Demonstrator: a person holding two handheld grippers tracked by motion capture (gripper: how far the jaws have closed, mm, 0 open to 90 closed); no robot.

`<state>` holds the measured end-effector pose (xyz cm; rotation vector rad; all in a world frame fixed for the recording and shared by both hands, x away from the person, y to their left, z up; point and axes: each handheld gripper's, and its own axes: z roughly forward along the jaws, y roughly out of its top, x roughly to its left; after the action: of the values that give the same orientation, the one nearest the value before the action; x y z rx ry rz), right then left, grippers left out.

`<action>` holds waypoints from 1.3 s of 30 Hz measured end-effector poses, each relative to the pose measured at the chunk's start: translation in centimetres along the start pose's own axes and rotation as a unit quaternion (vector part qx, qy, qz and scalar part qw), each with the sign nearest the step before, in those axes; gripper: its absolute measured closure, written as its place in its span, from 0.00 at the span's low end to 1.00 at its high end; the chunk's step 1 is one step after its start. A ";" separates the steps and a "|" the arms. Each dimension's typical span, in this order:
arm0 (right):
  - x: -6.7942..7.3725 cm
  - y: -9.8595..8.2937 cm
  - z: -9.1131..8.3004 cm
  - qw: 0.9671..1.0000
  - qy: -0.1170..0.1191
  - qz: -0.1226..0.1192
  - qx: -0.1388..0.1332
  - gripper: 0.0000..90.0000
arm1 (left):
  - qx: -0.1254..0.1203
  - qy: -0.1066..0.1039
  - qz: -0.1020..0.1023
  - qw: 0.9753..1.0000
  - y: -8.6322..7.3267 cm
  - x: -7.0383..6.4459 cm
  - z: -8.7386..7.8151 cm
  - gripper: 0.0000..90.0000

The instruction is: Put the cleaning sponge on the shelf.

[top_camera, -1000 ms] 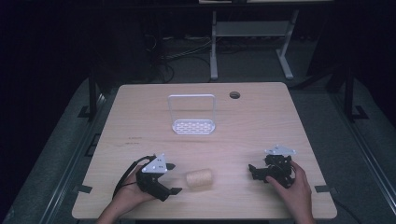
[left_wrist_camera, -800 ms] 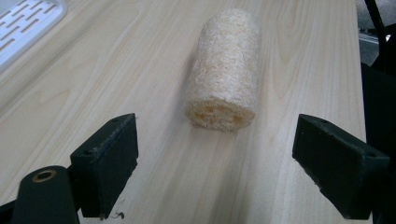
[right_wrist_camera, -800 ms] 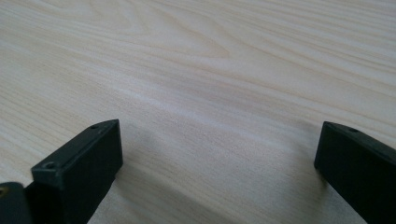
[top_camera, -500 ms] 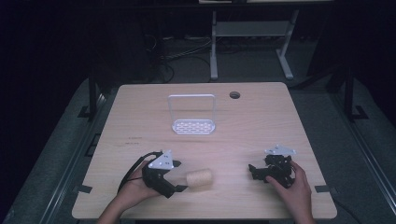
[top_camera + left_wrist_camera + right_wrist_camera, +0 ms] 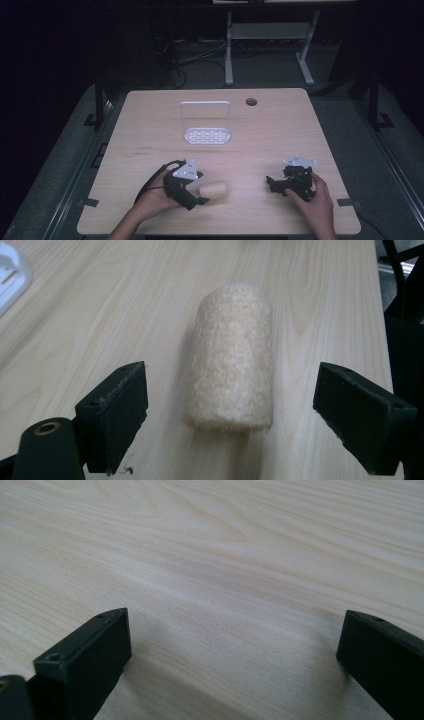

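A pale roll is seen lying on its side on the table, right in front of the left claw. In the left gripper view its long way is pointed straight away from the claw, and its near end is set between the two jaws. The jaws are held wide, one on each side of the roll, and the roll is not touched by them. In the high view the roll is found just beside the left claw. The right claw is kept well apart from it, jaws wide, with nothing held. A white rack is stood far ahead. The roll is likely to be pinched across its short way by the left claw, which is nearer.
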<state>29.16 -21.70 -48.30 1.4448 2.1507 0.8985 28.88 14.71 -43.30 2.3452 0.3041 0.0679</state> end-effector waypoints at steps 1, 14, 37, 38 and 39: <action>0.0 0.0 0.0 1.000 0.000 0.000 0.000 0.01 | -0.001 -0.002 -0.001 1.000 0.1 0.0 0.2 0.16; 0.0 0.0 0.0 1.000 0.000 0.000 0.000 0.01 | 0.019 -0.006 0.015 1.000 1.7 0.2 1.5 0.16; 0.0 0.0 0.0 1.000 0.000 0.000 0.000 0.01 | 0.086 -0.019 0.025 0.996 3.2 0.4 4.9 0.16; 0.0 0.0 0.0 1.000 0.000 0.000 0.000 0.01 | 0.086 -0.019 0.025 0.996 3.2 0.4 4.9 0.16; 0.0 0.0 0.0 1.000 0.000 0.000 0.000 0.01 | 0.092 -0.019 0.028 0.995 3.2 0.3 5.1 0.16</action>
<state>29.16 -21.70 -48.30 1.4452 2.1508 0.8986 30.53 9.10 -44.74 2.5341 0.2345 0.0235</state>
